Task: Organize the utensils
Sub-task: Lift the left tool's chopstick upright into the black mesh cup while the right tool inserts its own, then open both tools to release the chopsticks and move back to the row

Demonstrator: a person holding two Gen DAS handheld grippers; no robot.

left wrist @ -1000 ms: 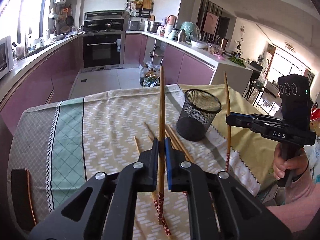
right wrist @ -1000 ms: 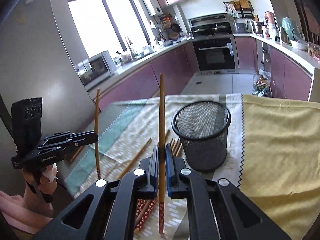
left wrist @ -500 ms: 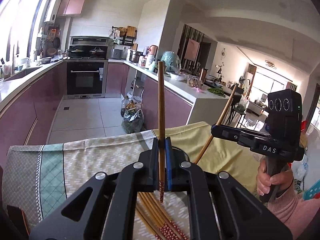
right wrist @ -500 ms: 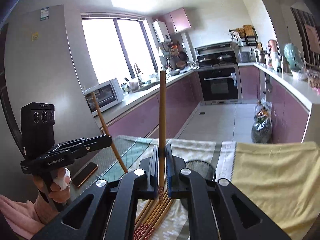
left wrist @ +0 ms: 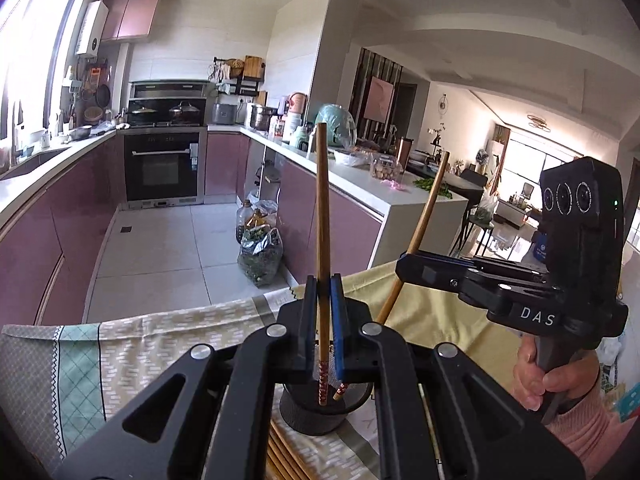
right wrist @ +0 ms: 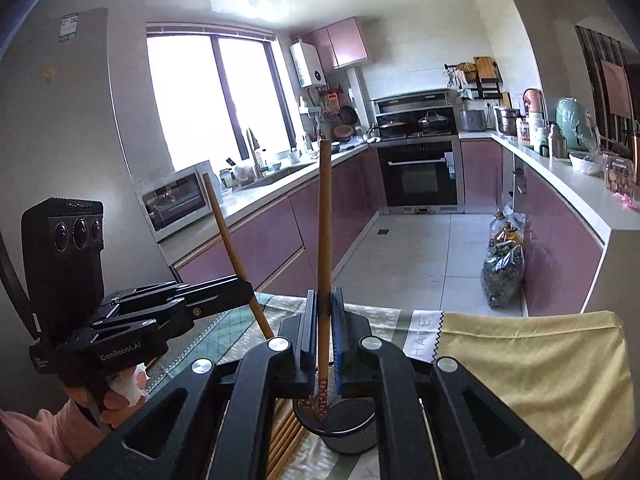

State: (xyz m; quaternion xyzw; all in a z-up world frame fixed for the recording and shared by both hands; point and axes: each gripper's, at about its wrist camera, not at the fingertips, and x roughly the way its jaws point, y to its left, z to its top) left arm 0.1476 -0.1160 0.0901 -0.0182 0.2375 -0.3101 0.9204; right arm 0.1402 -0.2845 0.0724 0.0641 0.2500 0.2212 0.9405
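Surroundings: standing under both grippers, a black mesh cup on a patterned tablecloth; loose chopsticks lying flat on the cloth just beside the cup; kitchen counters and an oven well behind.
In the way: own black fingers hiding most of the cup rim in each wrist view.
Change from a second ago: both chopsticks lifted clear of the cloth, patterned tips brought over the cup mouth; cup formerly off to the side, well apart from the tips.
Left gripper: jaws clamped on the left chopstick, held upright, patterned tip hanging below the pads over the cup opening.
Right gripper: jaws clamped on the right chopstick, near upright in its own view, tilted in the left view, tip just beside the other tip.
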